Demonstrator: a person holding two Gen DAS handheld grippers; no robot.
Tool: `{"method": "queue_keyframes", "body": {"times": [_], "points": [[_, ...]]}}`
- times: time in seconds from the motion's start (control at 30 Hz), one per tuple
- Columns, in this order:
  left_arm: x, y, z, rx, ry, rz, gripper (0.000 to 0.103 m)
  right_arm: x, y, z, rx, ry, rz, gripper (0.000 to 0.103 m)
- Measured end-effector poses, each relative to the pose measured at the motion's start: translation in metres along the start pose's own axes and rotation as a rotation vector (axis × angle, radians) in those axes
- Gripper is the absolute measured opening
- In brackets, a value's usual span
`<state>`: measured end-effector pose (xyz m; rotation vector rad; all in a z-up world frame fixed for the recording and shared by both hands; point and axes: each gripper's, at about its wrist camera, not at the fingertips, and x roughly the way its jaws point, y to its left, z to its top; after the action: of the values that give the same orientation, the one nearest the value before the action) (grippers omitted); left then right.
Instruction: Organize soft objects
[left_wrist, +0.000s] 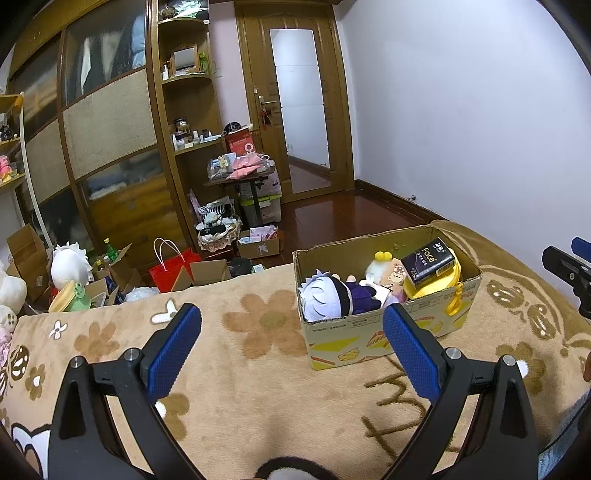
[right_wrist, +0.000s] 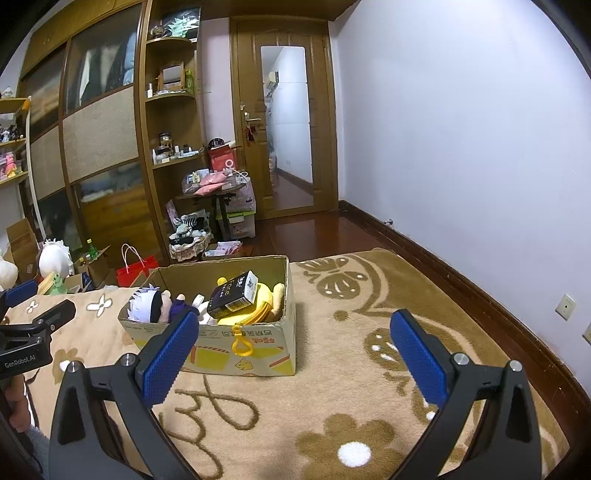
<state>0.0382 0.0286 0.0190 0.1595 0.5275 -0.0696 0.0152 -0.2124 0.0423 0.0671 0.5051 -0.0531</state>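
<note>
A cardboard box (left_wrist: 354, 330) stands on the tan flowered blanket (left_wrist: 258, 387); it also shows in the right wrist view (right_wrist: 258, 349). Inside lie a white-haired plush doll (left_wrist: 332, 293) (right_wrist: 149, 302), a yellow pouch (left_wrist: 434, 288) (right_wrist: 255, 312) with a clip hanging over the box wall, and a black tissue pack (left_wrist: 428, 262) (right_wrist: 232, 293) on top. My left gripper (left_wrist: 291, 332) is open and empty, in front and left of the box. My right gripper (right_wrist: 290, 339) is open and empty, in front and right of the box.
Beyond the blanket's far edge are a red bag (left_wrist: 171, 267), cardboard boxes, plush toys (left_wrist: 70, 264) and a basket (left_wrist: 218, 234) on the floor. A wooden wardrobe (left_wrist: 110, 122), shelves and a door (left_wrist: 295, 103) stand behind. A wall runs along the right.
</note>
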Motion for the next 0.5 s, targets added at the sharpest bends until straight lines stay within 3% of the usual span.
{"method": "queue_keyframes", "body": {"times": [0.5], "points": [[0.0015, -0.0004, 0.0008, -0.005, 0.003, -0.001, 0.098, -0.0001, -0.0006, 0.0000, 0.002, 0.002, 0.000, 0.103]]}}
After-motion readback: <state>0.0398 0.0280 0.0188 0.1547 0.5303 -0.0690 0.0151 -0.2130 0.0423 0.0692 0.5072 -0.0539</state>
